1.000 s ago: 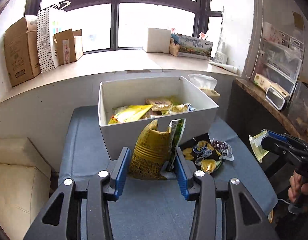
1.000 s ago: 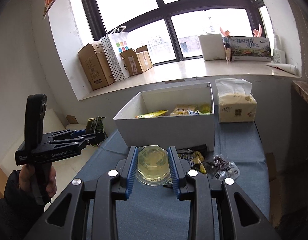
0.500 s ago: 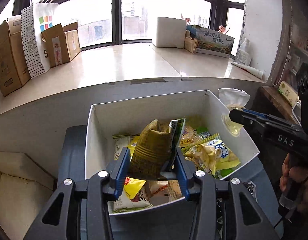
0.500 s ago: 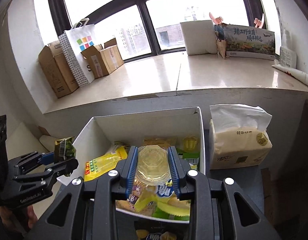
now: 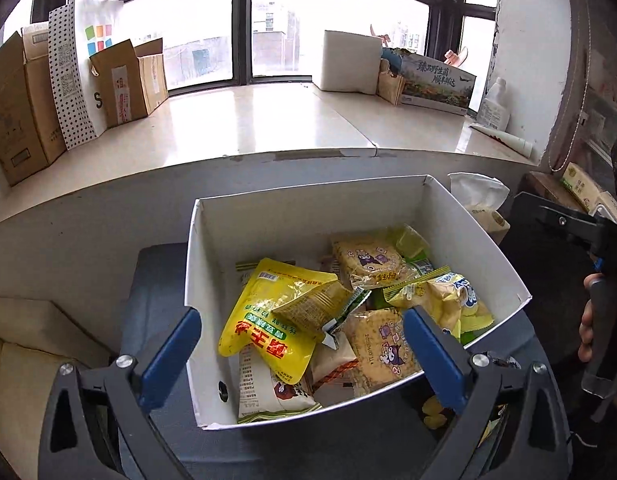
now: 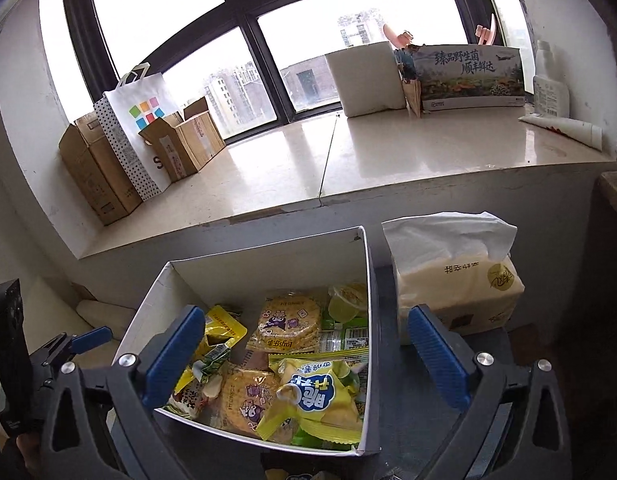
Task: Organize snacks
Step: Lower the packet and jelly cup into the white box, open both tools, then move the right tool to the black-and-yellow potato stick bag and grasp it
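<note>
A white box [image 5: 308,208] [image 6: 268,268] on the blue-grey table holds several snack packs. In the left wrist view the olive-gold pack [image 5: 312,308] lies on a big yellow pack [image 5: 268,320]. My left gripper [image 5: 300,356] is open and empty above the box's near left part. In the right wrist view a clear jelly cup [image 6: 344,304] lies at the box's far right corner. My right gripper [image 6: 304,352] is open and empty above the box's near right part. Each gripper shows at the edge of the other's view [image 5: 580,236] [image 6: 68,344].
A tissue pack [image 6: 456,280] [image 5: 480,208] stands right of the box. Loose snacks [image 5: 432,416] lie on the table before the box. A wide windowsill behind carries cardboard boxes [image 5: 24,112], a dotted bag [image 6: 132,136] and a white block [image 6: 368,80]. A cream cushion [image 5: 32,348] is left.
Both grippers opened over the box. The olive-gold pack dropped from the left gripper onto the yellow pack, and the jelly cup left the right gripper and now lies in the box.
</note>
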Demonstrator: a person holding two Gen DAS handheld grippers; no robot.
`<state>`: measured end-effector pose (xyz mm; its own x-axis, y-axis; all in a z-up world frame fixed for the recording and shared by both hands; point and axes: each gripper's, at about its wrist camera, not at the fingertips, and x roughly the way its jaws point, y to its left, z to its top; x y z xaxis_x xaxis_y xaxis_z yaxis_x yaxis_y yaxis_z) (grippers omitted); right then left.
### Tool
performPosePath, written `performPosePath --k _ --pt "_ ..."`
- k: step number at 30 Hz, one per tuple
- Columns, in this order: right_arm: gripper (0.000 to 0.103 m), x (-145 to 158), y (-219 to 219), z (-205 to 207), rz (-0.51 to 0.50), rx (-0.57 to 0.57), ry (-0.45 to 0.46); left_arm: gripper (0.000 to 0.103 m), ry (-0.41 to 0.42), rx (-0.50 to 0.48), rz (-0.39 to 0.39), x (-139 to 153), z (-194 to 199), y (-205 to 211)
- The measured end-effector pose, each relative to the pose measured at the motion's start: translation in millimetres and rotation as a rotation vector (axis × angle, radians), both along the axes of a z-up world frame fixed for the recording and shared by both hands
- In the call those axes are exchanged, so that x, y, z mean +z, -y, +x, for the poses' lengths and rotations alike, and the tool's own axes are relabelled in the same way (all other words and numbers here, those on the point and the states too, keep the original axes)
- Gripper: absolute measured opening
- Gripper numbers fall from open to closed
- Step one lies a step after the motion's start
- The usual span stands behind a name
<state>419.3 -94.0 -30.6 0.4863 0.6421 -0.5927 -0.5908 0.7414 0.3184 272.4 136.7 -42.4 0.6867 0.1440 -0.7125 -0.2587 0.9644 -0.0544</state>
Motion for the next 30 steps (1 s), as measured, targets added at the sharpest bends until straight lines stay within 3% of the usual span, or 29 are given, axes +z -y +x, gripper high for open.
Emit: performPosePath --k 6,9,14,17,20,24,30 --pt "0.103 20 36 -56 0.041 0.030 0.099 0.103 0.105 -0.029 -0.036 30 -69 25" --pt "0.103 18 56 -93 0.036 0.074 0.111 0.103 0.152 -0.037 -0.015 38 -113 46" --pt "0.103 -15 91 -150 0.044 0.089 0.033 0.103 0.170 -0.010 -0.042 25 -176 75" --pt "0.103 -43 101 -187 -0.005 0.105 0.000 0.103 0.164 0.025 -0.086 16 -203 84" --pt "0.103 -55 105 -221 -0.059 0.093 0.026 0.103 0.174 0.018 -0.123 14 -220 92" --pt "0.103 -55 89 -236 -0.163 0.124 0.108 0.103 0.156 0.007 -0.094 4 -224 103" --pt "0.103 -63 75 -221 -0.186 0.120 0.051 0.103 0.132 0.008 -0.098 -7 -224 101"
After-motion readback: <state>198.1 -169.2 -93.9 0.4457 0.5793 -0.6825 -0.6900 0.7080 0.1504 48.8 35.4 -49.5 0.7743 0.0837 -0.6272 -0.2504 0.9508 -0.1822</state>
